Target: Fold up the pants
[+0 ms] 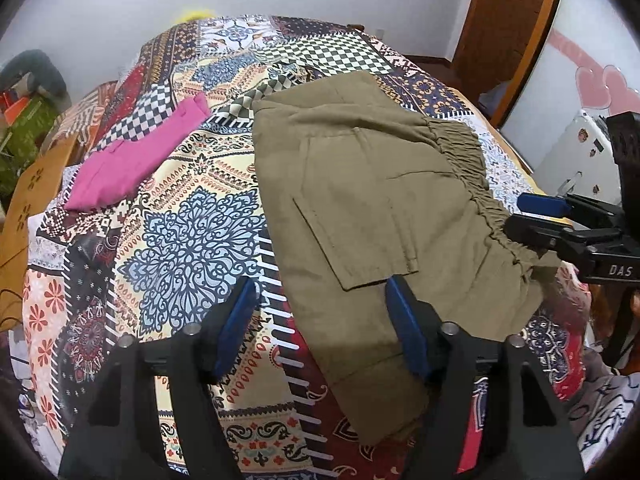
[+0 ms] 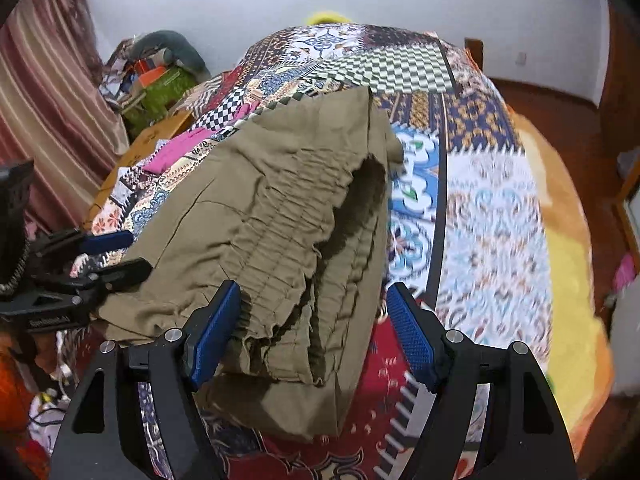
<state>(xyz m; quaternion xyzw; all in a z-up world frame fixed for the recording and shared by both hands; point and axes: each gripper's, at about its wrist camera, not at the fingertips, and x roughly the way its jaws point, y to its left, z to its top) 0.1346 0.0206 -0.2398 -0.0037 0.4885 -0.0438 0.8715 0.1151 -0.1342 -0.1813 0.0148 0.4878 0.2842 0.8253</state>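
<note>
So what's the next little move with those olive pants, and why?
Probably close the right gripper on the elastic waistband of the olive pants. Its jaws stand open around the bunched band without pinching it, and the left gripper is open too, over the pants' near edge, so nothing is held yet for a fold.

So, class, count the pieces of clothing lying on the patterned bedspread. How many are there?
2. The olive pants lie on the right of the bedspread, and a pink garment lies to their left. More could be hidden beyond the views.
</note>
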